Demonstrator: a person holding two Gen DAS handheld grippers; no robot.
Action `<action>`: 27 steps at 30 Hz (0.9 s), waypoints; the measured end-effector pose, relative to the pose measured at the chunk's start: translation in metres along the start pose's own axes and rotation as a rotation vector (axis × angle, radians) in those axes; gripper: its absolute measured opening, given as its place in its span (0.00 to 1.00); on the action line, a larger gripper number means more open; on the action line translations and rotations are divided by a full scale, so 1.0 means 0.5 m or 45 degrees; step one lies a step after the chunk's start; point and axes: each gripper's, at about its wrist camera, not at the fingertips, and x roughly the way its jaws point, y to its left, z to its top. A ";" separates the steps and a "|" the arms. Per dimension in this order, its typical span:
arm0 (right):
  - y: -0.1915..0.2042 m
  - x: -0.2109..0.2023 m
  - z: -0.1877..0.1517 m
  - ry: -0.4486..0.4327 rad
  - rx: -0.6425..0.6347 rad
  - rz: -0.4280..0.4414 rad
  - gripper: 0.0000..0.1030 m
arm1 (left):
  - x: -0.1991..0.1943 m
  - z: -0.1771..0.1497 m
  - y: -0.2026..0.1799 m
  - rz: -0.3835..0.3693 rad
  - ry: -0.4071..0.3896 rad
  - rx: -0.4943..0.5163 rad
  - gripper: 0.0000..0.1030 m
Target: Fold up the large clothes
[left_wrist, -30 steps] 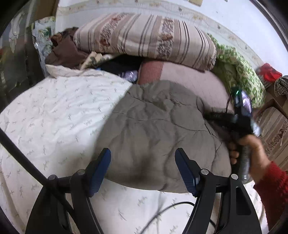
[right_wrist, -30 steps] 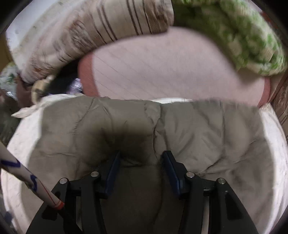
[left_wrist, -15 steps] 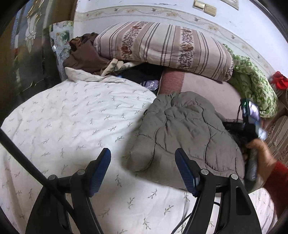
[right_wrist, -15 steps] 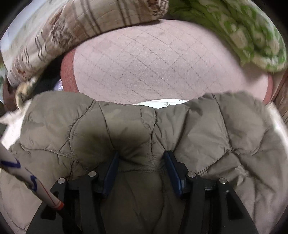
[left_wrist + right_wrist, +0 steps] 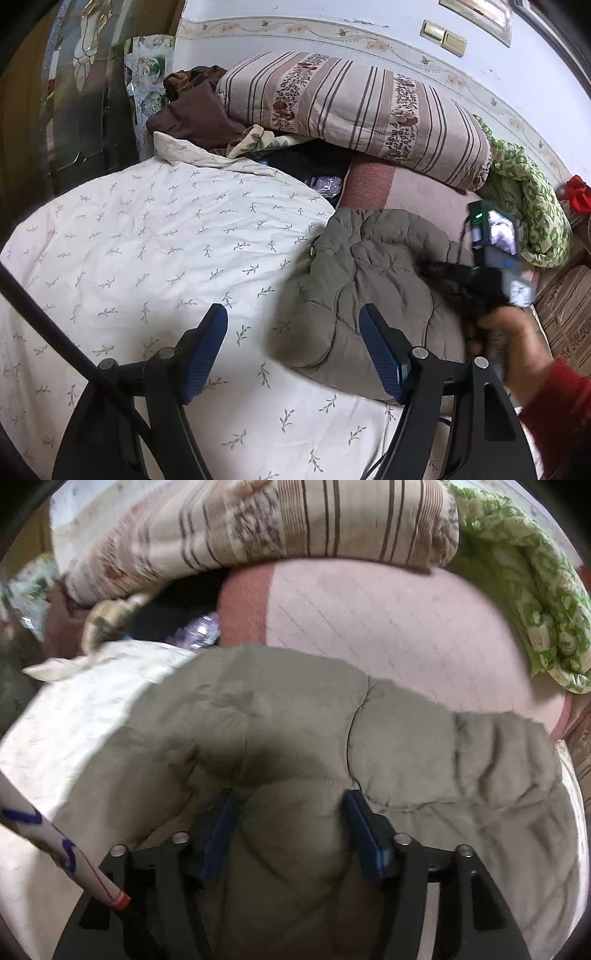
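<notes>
Your left gripper (image 5: 293,347) is hovering with jaws apart above the sheet (image 5: 147,240), holding nothing. Your right gripper (image 5: 291,830) is clamping a fold of the quilted jacket (image 5: 406,746), which is lying bunched on the bed beside the pink cushion (image 5: 388,627)

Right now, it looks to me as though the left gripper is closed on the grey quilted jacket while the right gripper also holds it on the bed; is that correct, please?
Not quite. The left gripper is open and holds nothing, with only the white leaf-print sheet between its fingers, as the left wrist view shows. The right gripper does hold the grey quilted jacket on the bed.
</notes>
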 end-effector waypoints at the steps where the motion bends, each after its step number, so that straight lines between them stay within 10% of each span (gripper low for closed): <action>1: 0.003 0.006 0.001 -0.003 -0.004 -0.016 0.68 | 0.005 0.001 0.000 0.006 0.006 0.007 0.71; 11: -0.026 -0.122 -0.030 -0.104 0.064 0.046 0.69 | 0.009 -0.002 0.010 -0.005 0.026 -0.016 0.71; 19: -0.032 -0.072 -0.046 -0.030 0.019 -0.019 0.83 | 0.011 -0.006 -0.001 0.012 0.017 0.019 0.71; 27: -0.194 -0.155 -0.116 -0.070 0.172 -0.030 0.83 | 0.018 -0.002 0.013 0.011 0.036 -0.005 0.71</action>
